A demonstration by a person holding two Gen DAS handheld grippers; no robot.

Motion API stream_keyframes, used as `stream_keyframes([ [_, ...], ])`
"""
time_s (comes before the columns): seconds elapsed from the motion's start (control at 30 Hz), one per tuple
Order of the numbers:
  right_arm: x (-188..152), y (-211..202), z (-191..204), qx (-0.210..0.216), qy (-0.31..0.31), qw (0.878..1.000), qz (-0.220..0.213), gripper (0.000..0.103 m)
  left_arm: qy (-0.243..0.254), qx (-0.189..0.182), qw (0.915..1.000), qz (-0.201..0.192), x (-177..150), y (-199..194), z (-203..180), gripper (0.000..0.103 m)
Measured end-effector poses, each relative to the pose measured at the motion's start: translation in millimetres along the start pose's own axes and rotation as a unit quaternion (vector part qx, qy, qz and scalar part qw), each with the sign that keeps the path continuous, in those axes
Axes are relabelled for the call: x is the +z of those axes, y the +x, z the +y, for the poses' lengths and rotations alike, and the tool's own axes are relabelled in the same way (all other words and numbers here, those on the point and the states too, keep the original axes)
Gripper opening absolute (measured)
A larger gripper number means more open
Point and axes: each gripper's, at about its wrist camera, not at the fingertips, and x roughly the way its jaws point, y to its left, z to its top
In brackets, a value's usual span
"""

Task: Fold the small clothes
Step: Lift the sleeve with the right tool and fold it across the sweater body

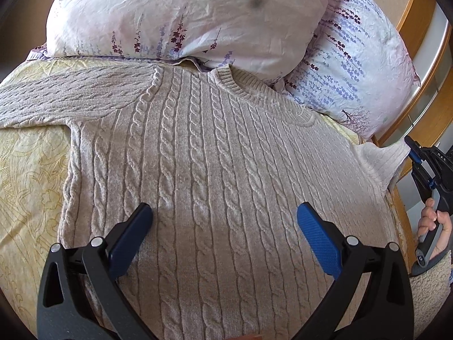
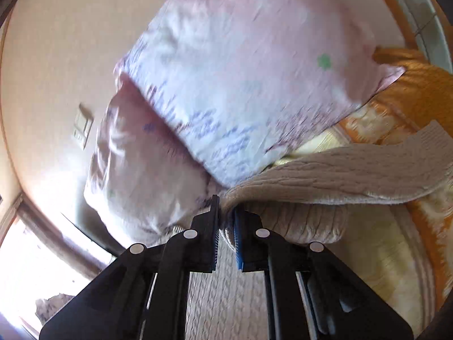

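A beige cable-knit sweater [image 1: 215,153] lies flat on the bed, neck toward the pillows, one sleeve stretched out to the left. My left gripper [image 1: 225,221] hovers open over its lower body, nothing between the blue pads. At the right edge of the left wrist view my right gripper [image 1: 412,153] pinches the sweater's right sleeve and holds it up off the bed. In the right wrist view that gripper [image 2: 226,212] is shut on the knit sleeve [image 2: 325,175], which trails away to the right.
Two floral pillows [image 1: 198,14] lean at the head of the bed. A yellow patterned bedspread [image 1: 28,175] lies under the sweater. A wooden bed frame [image 1: 416,8] curves along the right. A person's hand [image 1: 433,221] grips the right tool's handle. A wall switch [image 2: 82,126] shows.
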Motion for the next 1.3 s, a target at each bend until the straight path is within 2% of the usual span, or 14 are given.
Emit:
stream_keyframes([
  [0.1, -27.1, 36.7, 15.0, 0.003, -0.003, 0.997, 0.078, 0.010, -0.002, -0.002, 1.0000, -0.001, -0.1, -0.4, -0.7, 0.101],
  [0.17, -47.7, 57.3, 17.4, -0.017, -0.005, 0.992, 0.122, 0.010, -0.004, -0.005, 1.0000, -0.001, -0.3, -1.2, -0.1, 0.101],
  [0.23, -62.6, 67.6, 16.6, -0.043, -0.006, 0.988, 0.150, 0.011, -0.006, -0.008, 1.0000, -0.002, 0.1, -1.8, 0.5, 0.101],
  [0.3, -68.1, 63.8, 12.3, -0.042, 0.021, 0.986, 0.160, 0.014, -0.008, -0.011, 0.9999, -0.003, -0.7, -3.0, 1.5, 0.101],
  [0.33, -69.0, 59.6, 8.3, -0.035, 0.038, 0.986, 0.161, 0.020, -0.008, -0.011, 0.9999, -0.004, -0.5, -3.3, 1.6, 0.101],
  [0.43, -62.7, 35.4, -1.4, -0.032, 0.081, 0.986, 0.143, 0.049, -0.008, -0.011, 0.9999, -0.004, -0.1, -3.5, 1.6, 0.101],
  [0.53, -51.0, -2.9, -9.7, -0.042, 0.108, 0.989, 0.096, 0.050, -0.010, -0.013, 0.9999, -0.004, 0.3, -3.5, 1.8, 0.101],
  [0.6, -40.2, -26.7, -25.9, -0.071, 0.137, 0.987, 0.055, 0.050, -0.010, -0.012, 0.9999, -0.004, 0.4, -3.3, 1.5, 0.101],
  [0.7, -26.1, -49.1, -62.4, -0.136, 0.197, 0.971, 0.006, 0.049, -0.008, -0.010, 0.9999, -0.003, 0.1, -3.4, 1.5, 0.101],
  [0.83, -17.6, -54.9, -105.7, -0.172, 0.273, 0.946, -0.017, 0.049, -0.011, -0.012, 0.9999, -0.004, 0.2, -3.3, 2.1, 0.101],
  [1.03, -3.2, -49.4, -128.8, -0.192, 0.291, 0.936, -0.054, 0.040, -0.008, -0.008, 0.9999, -0.002, 0.0, -2.0, 2.2, 0.101],
  [1.1, 2.9, -46.1, -133.6, -0.206, 0.288, 0.933, -0.061, 0.032, -0.005, -0.004, 1.0000, -0.001, -0.2, -1.3, 1.0, 0.101],
  [1.17, 6.9, -41.6, -138.7, -0.214, 0.285, 0.933, -0.052, 0.012, -0.003, -0.001, 1.0000, 0.001, 0.2, -0.8, 0.1, 0.101],
  [1.3, 10.0, -38.6, -131.6, -0.165, 0.279, 0.944, -0.058, 0.010, -0.003, -0.001, 1.0000, 0.001, 0.4, -1.0, -0.4, 0.101],
])
